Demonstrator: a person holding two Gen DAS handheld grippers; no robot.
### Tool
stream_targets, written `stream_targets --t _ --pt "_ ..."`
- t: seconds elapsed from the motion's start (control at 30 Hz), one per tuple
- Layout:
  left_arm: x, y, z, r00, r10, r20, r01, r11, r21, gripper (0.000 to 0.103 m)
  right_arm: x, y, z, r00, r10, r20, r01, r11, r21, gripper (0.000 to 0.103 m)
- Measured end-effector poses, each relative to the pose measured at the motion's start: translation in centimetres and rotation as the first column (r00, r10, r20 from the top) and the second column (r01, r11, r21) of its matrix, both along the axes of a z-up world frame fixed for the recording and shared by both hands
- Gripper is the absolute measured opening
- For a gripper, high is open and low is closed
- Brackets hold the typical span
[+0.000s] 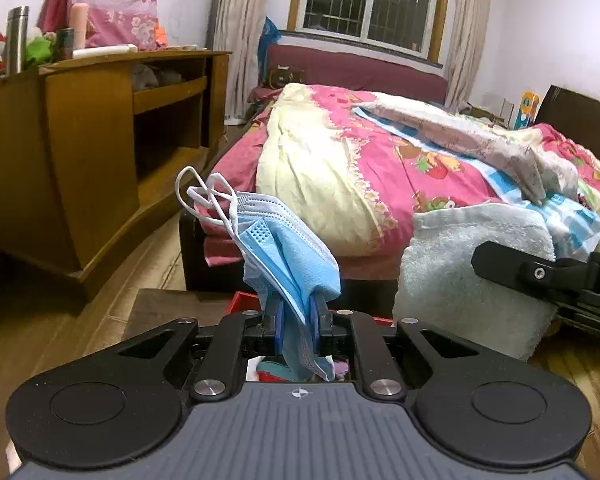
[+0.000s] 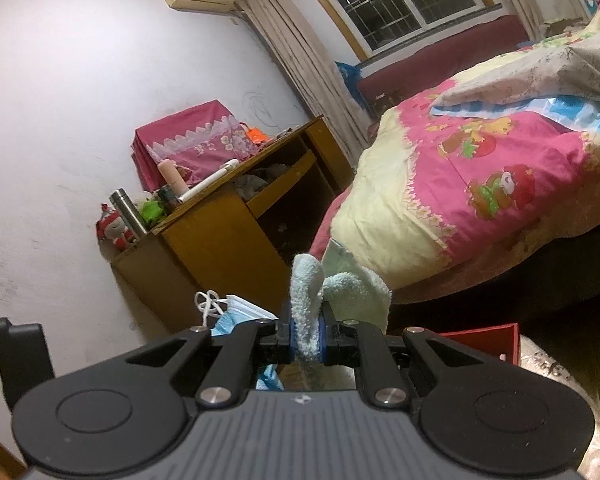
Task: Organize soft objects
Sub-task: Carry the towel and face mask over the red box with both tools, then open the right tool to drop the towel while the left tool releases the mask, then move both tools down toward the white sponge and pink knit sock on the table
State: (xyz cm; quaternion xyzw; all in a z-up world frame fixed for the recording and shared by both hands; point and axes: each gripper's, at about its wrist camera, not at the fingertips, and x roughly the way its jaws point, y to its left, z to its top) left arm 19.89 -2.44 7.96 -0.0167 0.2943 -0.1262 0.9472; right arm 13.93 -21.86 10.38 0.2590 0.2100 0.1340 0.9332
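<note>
My left gripper [image 1: 297, 312] is shut on a bunch of blue face masks [image 1: 284, 248] with white ear loops, held up in the air. The masks also show in the right wrist view [image 2: 236, 312], to the left. My right gripper [image 2: 307, 334] is shut on a pale green towel [image 2: 340, 288]. The towel hangs at the right of the left wrist view [image 1: 472, 276], with part of the right gripper's black body [image 1: 548, 276] against it. A red box [image 1: 244, 302] lies below the left gripper and shows in the right wrist view [image 2: 484, 338].
A bed [image 1: 380, 168] with a pink and cream quilt fills the middle and right. A wooden cabinet [image 1: 84, 152] with bottles and toys on top stands at the left. The floor [image 1: 40, 328] is wood. A curtained window [image 1: 372, 0] is at the back.
</note>
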Motion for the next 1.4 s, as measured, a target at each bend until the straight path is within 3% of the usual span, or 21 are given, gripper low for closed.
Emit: stream_targets --t 0.43,0.63,0.73,0.8,0.87,0.97,1.2,1.4 --pt "4.3 -0.9 -3.1 0.999 -0.009 -0.042 0.012 0.998 0.067 0.010 4.1 -0.4 -3.5 0.999 -0.019 -0.050 0.018 1.000 -0.009 0.000" --pt "6.9 -2.0 -4.1 0.998 -0.002 -0.063 0.010 0.991 0.132 0.012 6.6 -0.4 -5.2 0.993 -0.033 -0.114 0.024 0.997 -0.078 0.000" --pt "8.3 -2.8 -5.6 0.995 -0.002 -0.103 0.020 0.983 0.180 0.026 8.5 0.2 -6.8 0.982 -0.036 -0.184 0.008 0.988 -0.154 0.000" --pt "9.2 -2.9 -6.7 0.992 0.011 -0.129 0.015 0.980 0.197 0.056 9.4 0.4 -8.0 0.972 -0.034 -0.233 -0.012 0.982 -0.190 0.000" --pt "9.7 -2.8 -7.4 0.989 0.009 -0.146 0.022 0.979 0.203 0.070 9.8 0.4 -9.2 0.964 -0.047 -0.261 -0.008 0.979 -0.205 0.020" --pt "9.9 -2.2 -7.8 0.986 0.038 -0.163 -0.004 0.979 0.205 0.072 10.1 0.3 -10.2 0.957 -0.068 -0.281 0.000 0.972 -0.233 0.039" --pt "8.2 1.2 -5.8 0.975 0.053 -0.216 -0.030 0.994 0.107 0.075 8.9 -0.5 -10.9 0.949 -0.085 -0.304 0.016 0.975 -0.223 0.039" --pt "3.8 2.0 -4.2 0.978 0.037 -0.206 -0.013 0.993 0.119 0.076 6.1 -0.2 -9.0 0.950 -0.069 -0.306 0.010 0.981 -0.192 0.039"
